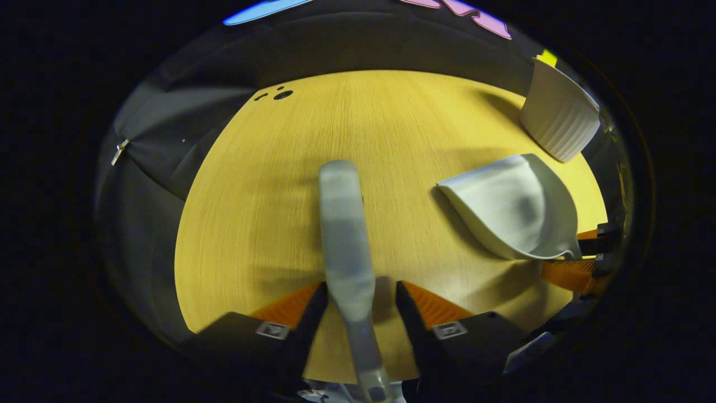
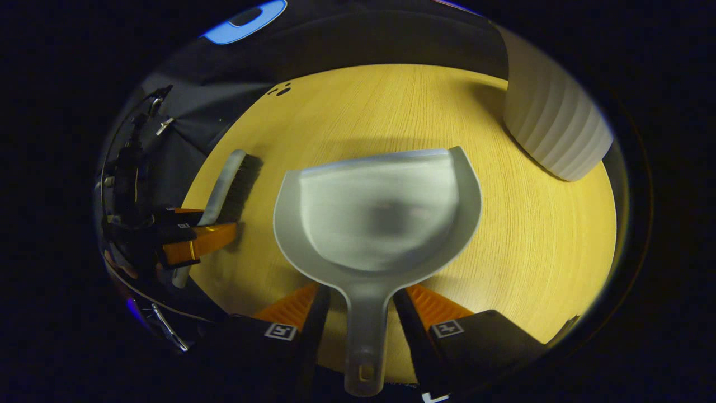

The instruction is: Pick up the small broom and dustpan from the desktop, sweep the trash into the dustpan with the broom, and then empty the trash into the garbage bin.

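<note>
My left gripper (image 1: 358, 296) clamps the broom (image 1: 344, 235) handle mid-table, my right gripper (image 2: 361, 305) pinches the dustpan (image 2: 380, 218) handle, mouth facing the bin (image 2: 551, 131) at the table's far right corner, ready for emptying.

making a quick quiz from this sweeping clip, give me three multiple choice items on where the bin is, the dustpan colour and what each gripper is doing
1. Where does the garbage bin stand on the table?
A. far right edge
B. near left edge
C. under the dustpan

2. What colour is the dustpan?
A. red
B. pale grey-white
C. dark blue

3. What sits between the fingers of the left gripper and the right gripper?
A. both on the bin
B. nothing in either
C. left has the broom handle, right has the dustpan handle

Answers:
1 A, the ribbed bin stands at the upper right in both views.
2 B, its scoop looks pale in both views.
3 C, each handle runs between that gripper's own fingers, though firm contact is hard to confirm.
</note>
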Demonstrator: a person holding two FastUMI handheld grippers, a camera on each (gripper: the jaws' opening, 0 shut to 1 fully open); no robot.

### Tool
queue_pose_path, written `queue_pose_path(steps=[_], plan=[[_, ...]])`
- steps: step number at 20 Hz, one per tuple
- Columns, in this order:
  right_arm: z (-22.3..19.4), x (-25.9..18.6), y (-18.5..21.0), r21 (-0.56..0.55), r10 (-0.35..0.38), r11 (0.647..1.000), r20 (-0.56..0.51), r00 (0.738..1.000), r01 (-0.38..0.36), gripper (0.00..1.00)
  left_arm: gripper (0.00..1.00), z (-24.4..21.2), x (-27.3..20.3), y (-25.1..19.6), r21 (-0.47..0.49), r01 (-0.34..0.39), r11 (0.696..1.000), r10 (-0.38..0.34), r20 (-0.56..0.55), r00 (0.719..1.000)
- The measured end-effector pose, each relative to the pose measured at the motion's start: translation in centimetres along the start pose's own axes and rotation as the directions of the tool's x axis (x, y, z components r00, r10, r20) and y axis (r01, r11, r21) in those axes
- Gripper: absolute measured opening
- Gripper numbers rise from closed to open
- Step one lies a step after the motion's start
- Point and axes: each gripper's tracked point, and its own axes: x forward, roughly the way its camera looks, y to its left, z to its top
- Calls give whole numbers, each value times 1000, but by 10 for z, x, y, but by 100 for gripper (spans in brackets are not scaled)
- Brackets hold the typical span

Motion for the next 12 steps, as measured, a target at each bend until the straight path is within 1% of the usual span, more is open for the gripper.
queue_pose_path(steps=[1,2,5,7,8,10,11,12], plan=[[5,-6,-1,2,-7,1000,17,1000,7,81,84,1,-3,0,-2,9,1000,-9,16,1000],[8,-8,-3,-1,-15,1000,35,999,15,100,96,4,-13,2,-5,7,1000,-7,33,999],[22,-33,-8,-21,-52,998,118,992,55,99,97,12,-42,4,-39,13,999,-9,111,994],[38,-54,-8,-21,-77,996,212,974,83,99,97,18,-67,7,-57,22,998,-11,182,983],[46,-67,-8,-25,-85,995,261,962,95,99,97,22,-80,5,-69,39,997,-23,227,974],[57,-88,-7,-48,-105,990,343,933,129,99,97,31,-105,-3,-111,109,988,-64,346,936],[59,-98,-2,-57,-103,989,374,922,133,99,96,32,-120,-9,-126,132,983,-71,400,914],[61,-108,3,-60,-100,989,407,908,135,99,96,32,-133,-8,-131,136,982,-63,451,890]])
